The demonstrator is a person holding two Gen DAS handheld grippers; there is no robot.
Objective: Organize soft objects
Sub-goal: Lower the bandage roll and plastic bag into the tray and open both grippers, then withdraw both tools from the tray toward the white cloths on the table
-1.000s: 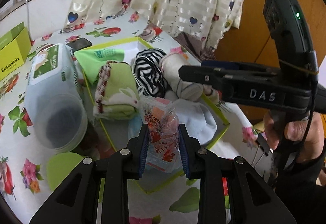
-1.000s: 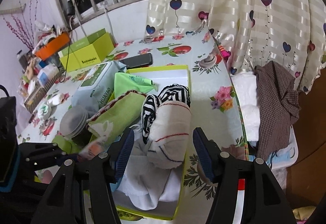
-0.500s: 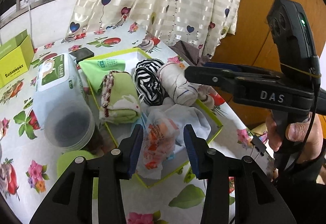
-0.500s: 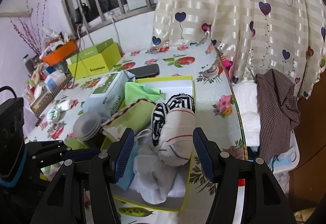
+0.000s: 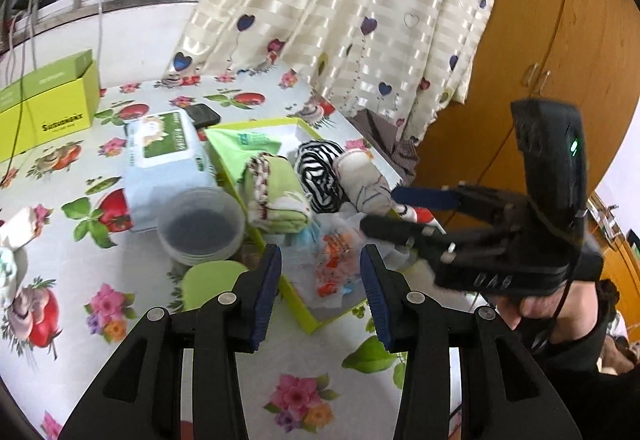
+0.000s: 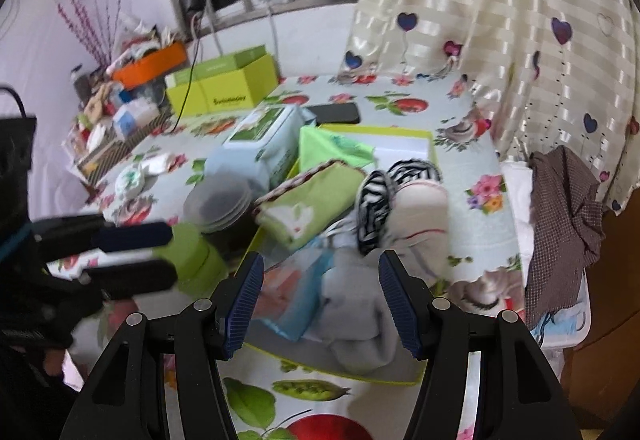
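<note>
Looking down the left wrist view: the left gripper (image 5: 320,282) hangs with its jaws spread and nothing gripped, having just been opening. Beyond its fingertips a crinkled orange-printed packet (image 5: 334,264) lies loose in the near end of the yellow-green box (image 5: 304,314). Farther back in that box sit a folded green towel (image 5: 276,192), a black-and-white striped roll (image 5: 320,176) and a cream sock roll (image 5: 362,178), side by side. Just left of the box stand a clear plastic tub (image 5: 200,226) and a wet-wipe pack (image 5: 164,156) on the floral tablecloth (image 5: 80,272). The right gripper (image 5: 404,212), held by a hand (image 5: 560,310), reaches in from the right above the box's near corner.

Right wrist view: the right gripper (image 6: 320,298) is spread wide and empty above the box (image 6: 376,374). Between its fingertips appear a grey-white cloth (image 6: 356,316) and a pale blue packet (image 6: 296,296); contact cannot be judged. The left gripper (image 6: 134,254) shows blurred at left, in front of a green lid (image 6: 196,260).
</note>
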